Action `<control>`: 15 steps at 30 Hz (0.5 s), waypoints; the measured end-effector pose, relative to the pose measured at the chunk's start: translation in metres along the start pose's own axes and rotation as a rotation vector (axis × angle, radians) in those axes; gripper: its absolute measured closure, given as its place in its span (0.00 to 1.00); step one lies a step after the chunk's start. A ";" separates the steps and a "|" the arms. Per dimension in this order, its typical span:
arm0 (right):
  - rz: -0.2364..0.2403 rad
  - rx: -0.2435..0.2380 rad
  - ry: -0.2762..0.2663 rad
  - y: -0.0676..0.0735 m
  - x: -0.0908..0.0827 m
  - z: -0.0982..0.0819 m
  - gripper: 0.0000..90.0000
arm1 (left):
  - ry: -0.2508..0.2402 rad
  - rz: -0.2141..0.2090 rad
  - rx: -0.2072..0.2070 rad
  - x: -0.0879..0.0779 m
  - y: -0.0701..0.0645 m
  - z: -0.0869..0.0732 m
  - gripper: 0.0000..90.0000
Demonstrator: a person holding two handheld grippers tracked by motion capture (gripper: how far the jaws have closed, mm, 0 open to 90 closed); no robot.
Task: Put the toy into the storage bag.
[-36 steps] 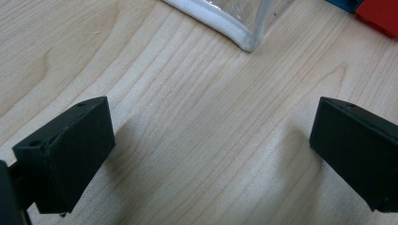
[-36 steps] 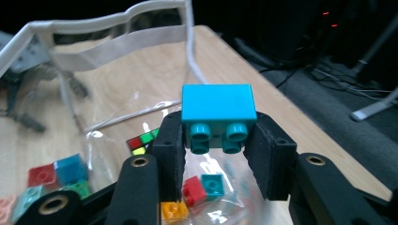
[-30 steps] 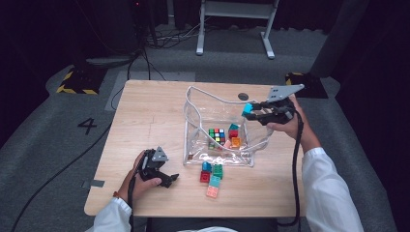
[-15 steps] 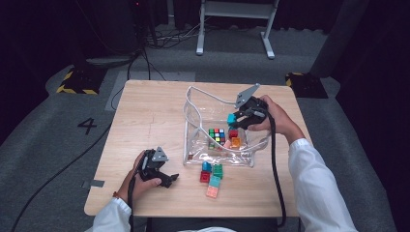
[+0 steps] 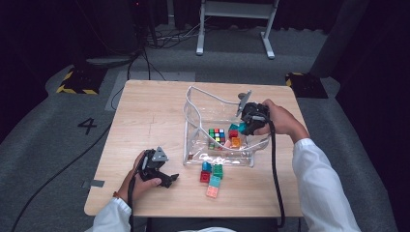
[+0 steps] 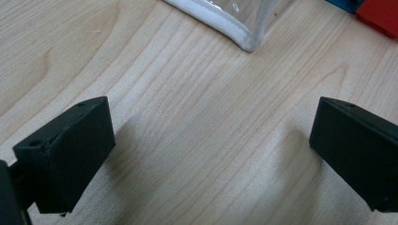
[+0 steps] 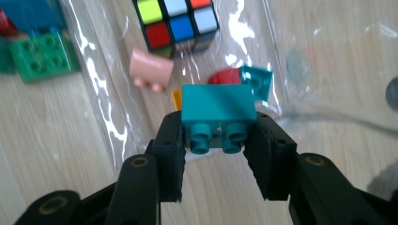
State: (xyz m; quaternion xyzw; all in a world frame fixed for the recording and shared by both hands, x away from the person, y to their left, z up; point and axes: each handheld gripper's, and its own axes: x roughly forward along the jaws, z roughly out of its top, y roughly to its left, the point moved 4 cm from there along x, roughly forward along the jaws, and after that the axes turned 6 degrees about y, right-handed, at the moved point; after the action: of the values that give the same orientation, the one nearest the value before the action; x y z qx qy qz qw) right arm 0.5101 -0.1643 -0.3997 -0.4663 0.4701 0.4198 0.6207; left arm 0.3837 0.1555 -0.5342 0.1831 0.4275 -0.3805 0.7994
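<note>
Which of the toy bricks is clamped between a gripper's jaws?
The teal brick, held by the right gripper above the clear bag; every other brick lies loose.

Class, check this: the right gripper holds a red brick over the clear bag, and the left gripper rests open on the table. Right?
Not quite. The brick in the right gripper is teal, not red, as the right gripper view shows. It is over the clear bag; the left gripper rests open on the table.

White sleeves, black left claw (image 5: 167,180) under grey three-cornered plate, black right claw (image 7: 218,159), perhaps brass-coloured screws, black cables.
</note>
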 end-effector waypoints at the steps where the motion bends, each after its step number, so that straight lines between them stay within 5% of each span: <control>1: 0.006 0.016 0.006 0.001 -0.001 -0.004 0.66 | 0.000 0.000 0.000 0.000 0.000 0.000 0.01; 8: 0.004 0.037 0.014 0.002 -0.005 -0.022 0.66 | -0.003 -0.001 0.003 0.001 0.000 0.001 0.00; 15: 0.015 0.035 -0.060 0.005 -0.007 -0.025 0.65 | -0.002 -0.004 0.002 0.001 0.000 0.001 0.00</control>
State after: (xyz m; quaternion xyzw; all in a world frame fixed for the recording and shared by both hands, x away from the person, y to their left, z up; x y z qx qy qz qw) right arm 0.4993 -0.1879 -0.3968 -0.4390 0.4622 0.4300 0.6393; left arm 0.3847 0.1542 -0.5342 0.1826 0.4264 -0.3830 0.7988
